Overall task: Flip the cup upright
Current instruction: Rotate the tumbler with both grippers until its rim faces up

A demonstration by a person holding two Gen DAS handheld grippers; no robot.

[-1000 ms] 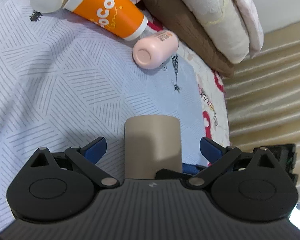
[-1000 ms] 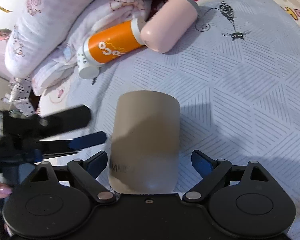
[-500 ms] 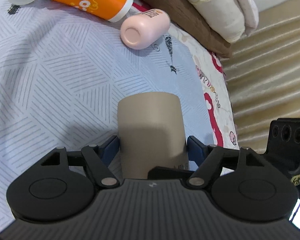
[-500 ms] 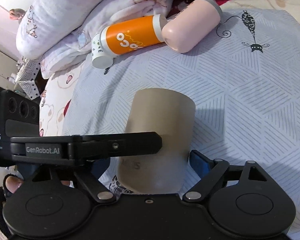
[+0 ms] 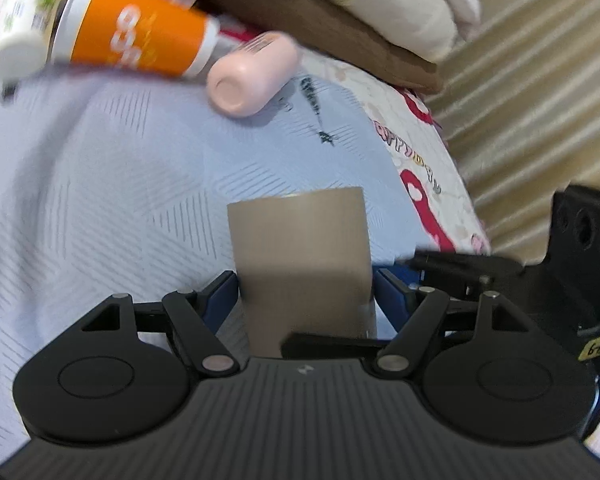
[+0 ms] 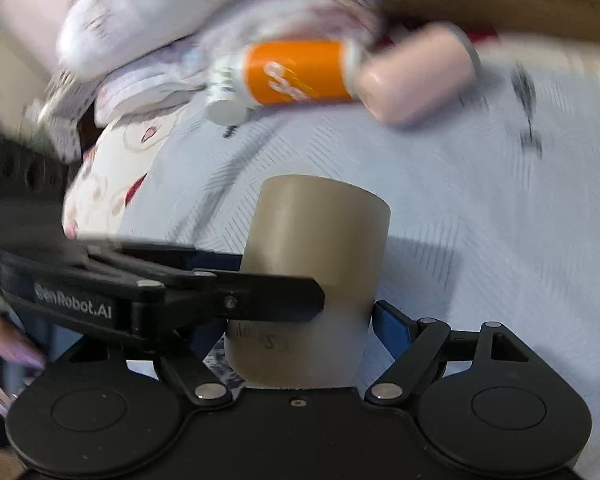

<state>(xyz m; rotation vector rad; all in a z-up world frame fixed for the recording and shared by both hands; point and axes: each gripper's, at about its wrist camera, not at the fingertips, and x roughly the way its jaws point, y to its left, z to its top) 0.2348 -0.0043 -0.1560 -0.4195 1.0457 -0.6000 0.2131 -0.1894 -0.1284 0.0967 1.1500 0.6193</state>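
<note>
Fingers of left gripper (image 5: 305, 294) press both sides of the tan cup (image 5: 300, 256), low centre of frame, closed end away from camera. Right gripper (image 6: 300, 324): right finger touches cup (image 6: 316, 248); left finger hidden, grip unclear. Orange cup (image 5: 136, 42) and pink bottle (image 5: 252, 76) lie upper left on sheet (image 5: 100, 184).

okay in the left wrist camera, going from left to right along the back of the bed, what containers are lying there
White cup → orange cup → pink bottle. All three lie on their sides on the bedspread, beyond the tan cup in the left gripper.
</note>
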